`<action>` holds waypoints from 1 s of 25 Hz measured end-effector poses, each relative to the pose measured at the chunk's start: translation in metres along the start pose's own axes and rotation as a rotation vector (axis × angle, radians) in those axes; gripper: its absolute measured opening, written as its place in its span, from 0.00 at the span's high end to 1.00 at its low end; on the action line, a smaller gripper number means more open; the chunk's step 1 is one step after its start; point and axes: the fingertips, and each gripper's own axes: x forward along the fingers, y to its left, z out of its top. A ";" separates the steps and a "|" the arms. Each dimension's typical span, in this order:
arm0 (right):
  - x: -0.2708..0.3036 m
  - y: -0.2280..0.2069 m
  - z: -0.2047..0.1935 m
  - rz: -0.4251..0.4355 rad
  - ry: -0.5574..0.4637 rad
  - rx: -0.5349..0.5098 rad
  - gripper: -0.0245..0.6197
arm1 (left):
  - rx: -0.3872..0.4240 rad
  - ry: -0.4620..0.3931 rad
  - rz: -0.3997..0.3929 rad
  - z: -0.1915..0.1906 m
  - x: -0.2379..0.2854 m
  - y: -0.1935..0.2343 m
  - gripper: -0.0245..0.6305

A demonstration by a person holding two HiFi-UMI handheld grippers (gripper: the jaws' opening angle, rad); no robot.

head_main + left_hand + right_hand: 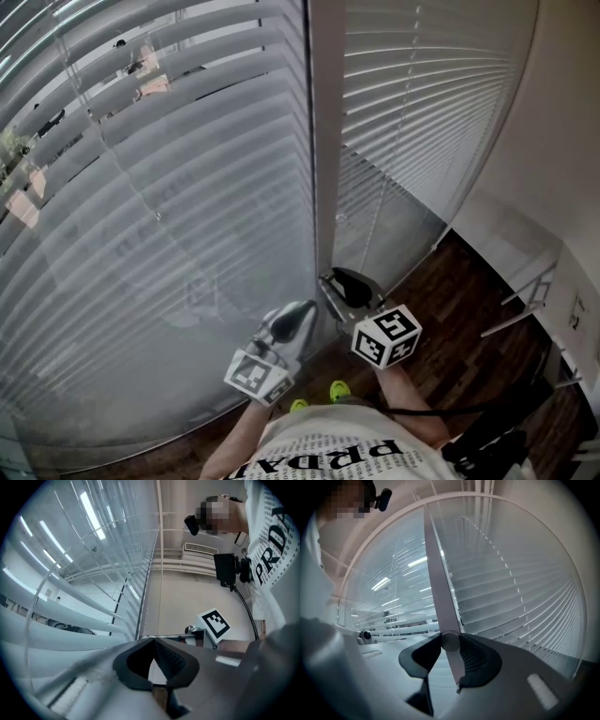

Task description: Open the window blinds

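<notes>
Two grippers at the blinds (169, 234): right gripper (450, 643) clamped on the tilt wand (438, 583). Left gripper (153, 640) sits just beside, jaws closed together.

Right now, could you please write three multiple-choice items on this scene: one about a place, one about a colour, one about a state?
1. Relative to the blinds, the post stands: A left of both; B between them; C right of both.
2. The floor is: A white; B dark brown; C green.
3. The right gripper is: A open and empty; B out of view; C shut on the wand.

1 B: a blind hangs at each side of it.
2 B: dark wood planks show.
3 C: its jaws press the wand.
</notes>
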 end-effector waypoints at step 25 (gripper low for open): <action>-0.002 0.018 -0.009 -0.062 0.306 -1.319 0.71 | -0.013 0.000 0.023 0.002 -0.006 0.004 0.97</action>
